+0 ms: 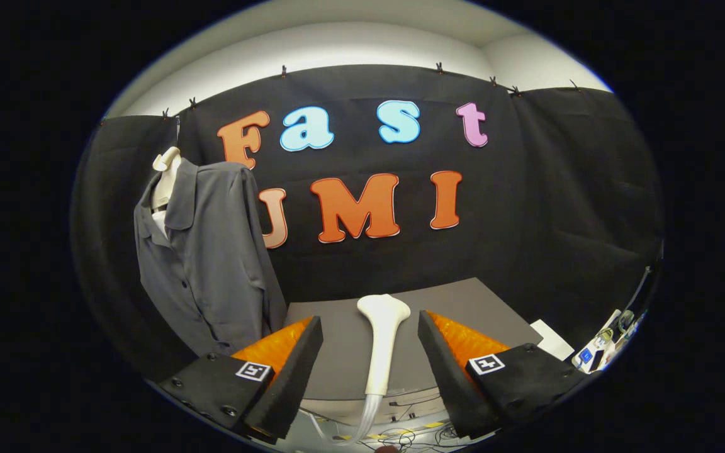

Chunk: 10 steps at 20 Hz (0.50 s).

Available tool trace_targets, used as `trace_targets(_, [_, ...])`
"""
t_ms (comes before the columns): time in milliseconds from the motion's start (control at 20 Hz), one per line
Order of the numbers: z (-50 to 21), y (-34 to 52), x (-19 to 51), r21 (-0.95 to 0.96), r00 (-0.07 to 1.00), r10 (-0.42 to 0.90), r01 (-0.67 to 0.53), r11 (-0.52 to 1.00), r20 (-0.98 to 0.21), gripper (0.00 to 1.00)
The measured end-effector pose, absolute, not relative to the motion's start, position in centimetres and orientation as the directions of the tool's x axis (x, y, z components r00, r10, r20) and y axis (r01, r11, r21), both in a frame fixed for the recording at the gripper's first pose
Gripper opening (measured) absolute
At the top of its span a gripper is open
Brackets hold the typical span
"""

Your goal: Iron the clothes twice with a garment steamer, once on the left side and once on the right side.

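A white garment steamer head (381, 343) lies on the grey table (463, 305), its handle pointing back toward me and a clear hose (365, 418) trailing off the near edge. My gripper (370, 327) is open, one finger on each side of the steamer's handle with a gap to both. A grey button-up shirt (208, 258) hangs on a pale hanger form (166, 173) against the black cloth wall, beyond the fingers and to the left of the table.
A white sheet (552, 340) lies by the table's right corner. Small devices and cables (601, 343) sit further right. Cables (400, 431) lie on the floor below the table's near edge.
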<state>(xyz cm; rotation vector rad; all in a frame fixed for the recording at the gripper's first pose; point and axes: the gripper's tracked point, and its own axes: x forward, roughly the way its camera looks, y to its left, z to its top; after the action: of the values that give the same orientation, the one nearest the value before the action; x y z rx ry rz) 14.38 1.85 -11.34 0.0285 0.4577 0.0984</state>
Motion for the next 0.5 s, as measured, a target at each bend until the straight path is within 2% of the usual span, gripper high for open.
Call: trace_targets(500, [-20.5,2.3,20.7,0.067,0.764,0.120,-0.101,0.993,-0.634,0.99])
